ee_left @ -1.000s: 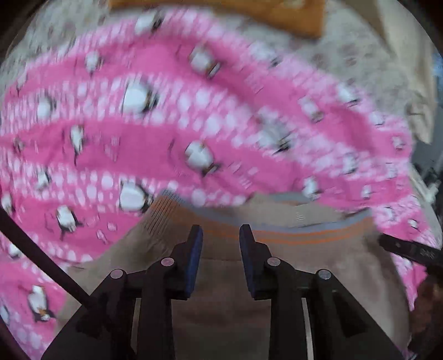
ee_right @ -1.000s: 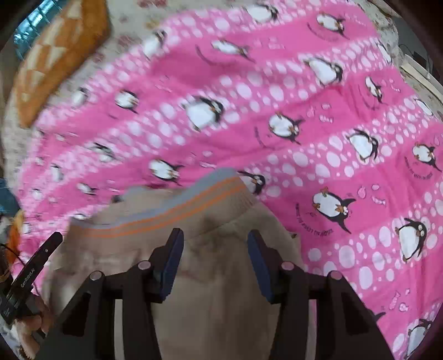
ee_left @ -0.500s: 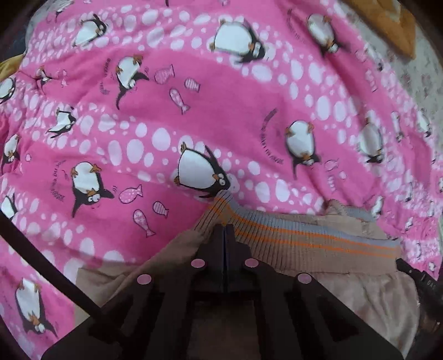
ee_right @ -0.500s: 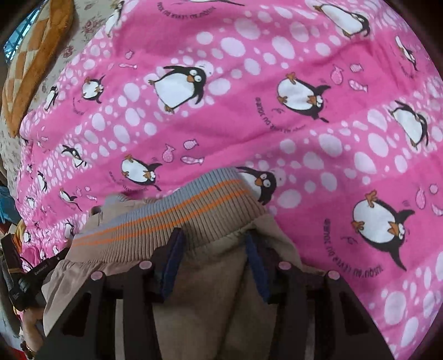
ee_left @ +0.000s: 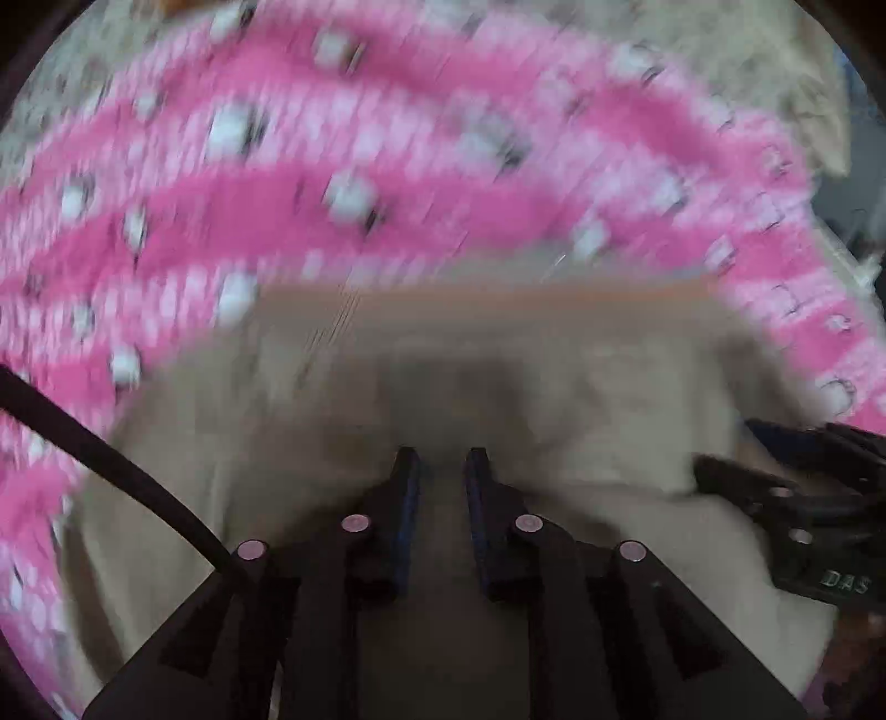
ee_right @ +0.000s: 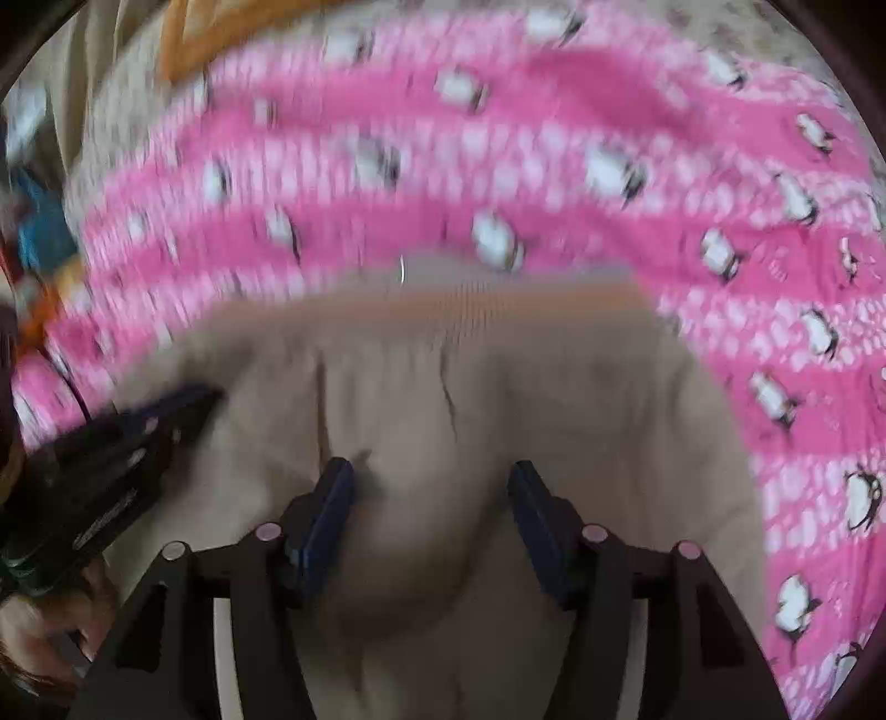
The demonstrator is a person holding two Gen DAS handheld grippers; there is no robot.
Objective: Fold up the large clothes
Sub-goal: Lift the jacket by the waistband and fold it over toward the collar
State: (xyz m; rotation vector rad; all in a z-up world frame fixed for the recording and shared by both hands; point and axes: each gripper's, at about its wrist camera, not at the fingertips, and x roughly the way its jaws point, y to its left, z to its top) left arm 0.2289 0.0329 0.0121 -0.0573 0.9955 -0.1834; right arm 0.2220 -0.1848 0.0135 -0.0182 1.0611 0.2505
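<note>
- Your left hand-held gripper (ee_left: 441, 462) has its blue-padded fingers (ee_left: 408, 487) parted by a narrow gap, with only the beige garment (ee_left: 343, 399) showing between them; nothing is pinched.
- Your right hand-held gripper (ee_right: 432, 487) stands wide apart, its fingers (ee_right: 332, 501) straddling a soft bulge of the same beige garment (ee_right: 498, 399) without clamping it.
- The garment lies on the pink penguin-print blanket (ee_left: 277, 221), which spreads around it on the far side and on both flanks.
- Its ribbed band with orange stripes (ee_right: 470, 299) runs across the far edge, away from both of your tools.
- In the left wrist view, the right tool appears at the right edge (ee_left: 797, 498), over the garment's side.
- In the right wrist view, the left tool (ee_right: 111, 443) sits at the left edge, beside the cloth.
- An orange cushion (ee_right: 221, 33) lies beyond the blanket's far edge.
- Both views are smeared by motion blur, so the fine folds cannot be read.
</note>
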